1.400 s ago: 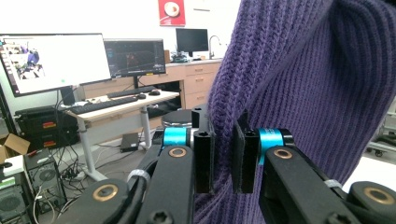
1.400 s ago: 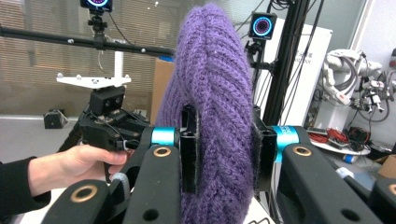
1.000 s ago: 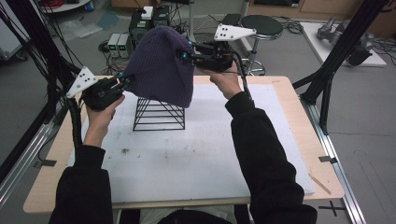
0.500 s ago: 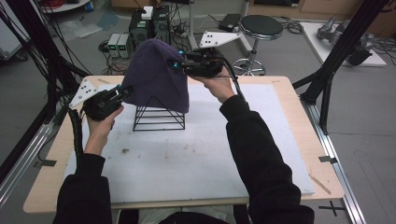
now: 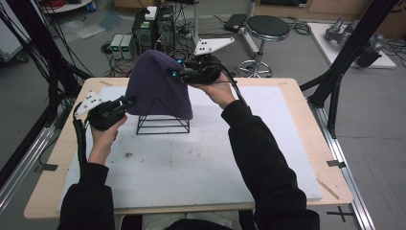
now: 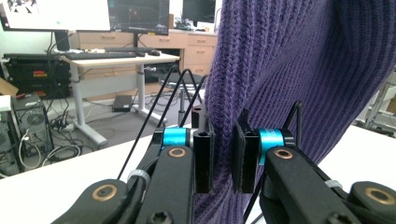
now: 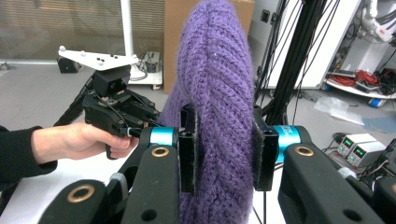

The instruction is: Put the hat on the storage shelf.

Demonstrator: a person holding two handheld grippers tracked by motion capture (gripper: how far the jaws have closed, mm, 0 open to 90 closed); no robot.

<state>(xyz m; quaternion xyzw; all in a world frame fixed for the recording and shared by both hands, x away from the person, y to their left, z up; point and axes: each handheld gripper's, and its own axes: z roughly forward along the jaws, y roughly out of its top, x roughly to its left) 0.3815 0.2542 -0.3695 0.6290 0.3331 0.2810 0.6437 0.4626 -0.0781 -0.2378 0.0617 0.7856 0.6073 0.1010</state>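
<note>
A purple knit hat [image 5: 158,86] hangs draped over the top of a black wire pyramid stand [image 5: 163,125] at the back middle of the table. My left gripper [image 5: 129,101] is shut on the hat's lower left edge; in the left gripper view its jaws [image 6: 223,154] pinch a thin fold of the knit [image 6: 303,70], with the stand's wires [image 6: 154,112] just behind. My right gripper [image 5: 173,74] is shut on the hat's upper right side; its pads [image 7: 223,144] squeeze a thick fold of the hat [image 7: 217,70]. The stand's apex is hidden under the hat.
The stand rests on a white sheet [image 5: 201,163] covering the wooden table [image 5: 311,143]. Black frame posts [image 5: 335,91] rise at the table's right and left. A stool [image 5: 265,28] and computer cases [image 5: 153,28] stand on the floor behind.
Both hands have come down with the hat, which now covers more of the wire stand. The right gripper has shifted left and lower; the left has dropped toward the table.
</note>
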